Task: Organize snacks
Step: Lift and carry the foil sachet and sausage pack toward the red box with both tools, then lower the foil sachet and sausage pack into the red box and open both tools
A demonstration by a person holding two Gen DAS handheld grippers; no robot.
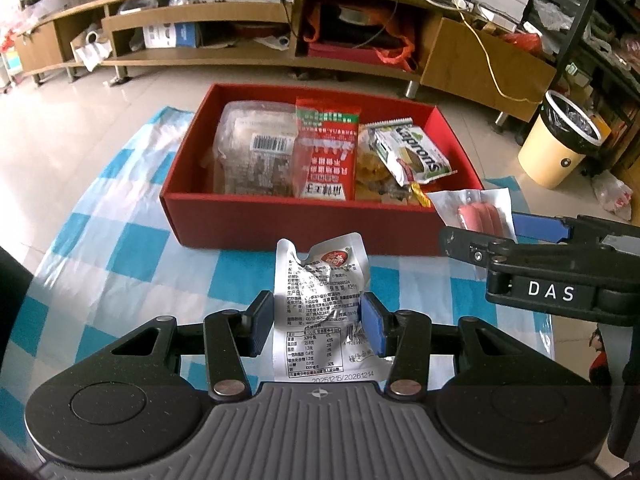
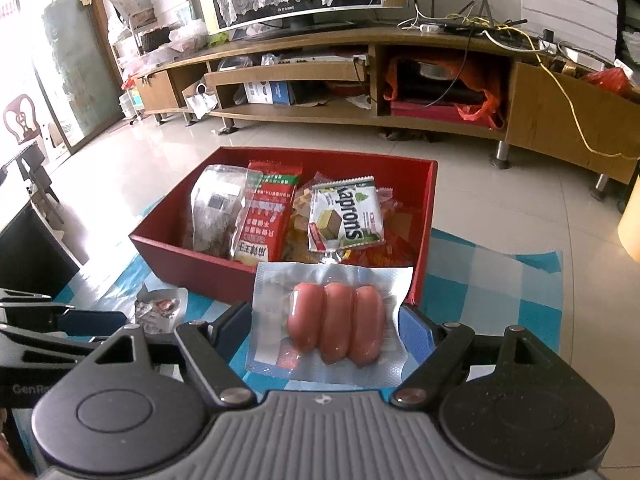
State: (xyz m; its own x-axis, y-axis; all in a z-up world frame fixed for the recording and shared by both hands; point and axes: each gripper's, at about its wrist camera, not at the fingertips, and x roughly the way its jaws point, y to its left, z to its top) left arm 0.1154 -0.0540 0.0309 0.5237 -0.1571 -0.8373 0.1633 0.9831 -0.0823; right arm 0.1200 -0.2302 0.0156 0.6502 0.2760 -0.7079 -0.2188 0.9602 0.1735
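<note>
Cardboard, matte red and rectangular, forms the box point(image 1: 304, 216) on the checked cloth point(image 1: 120, 240). In front of the box, the left gripper point(image 1: 316, 320) pinches a crinkled silver packet point(image 1: 320, 296). Near the box's front right corner, the right gripper point(image 2: 326, 332) clasps a glossy sausage pack point(image 2: 332, 320). Loose wrappers deep in the box are hard to make out.

Blue-and-white checked cloth point(image 1: 132, 240) covers the surface, and a red box point(image 1: 280, 220) sits directly on it toward the far edge, packed with snacks.
</note>
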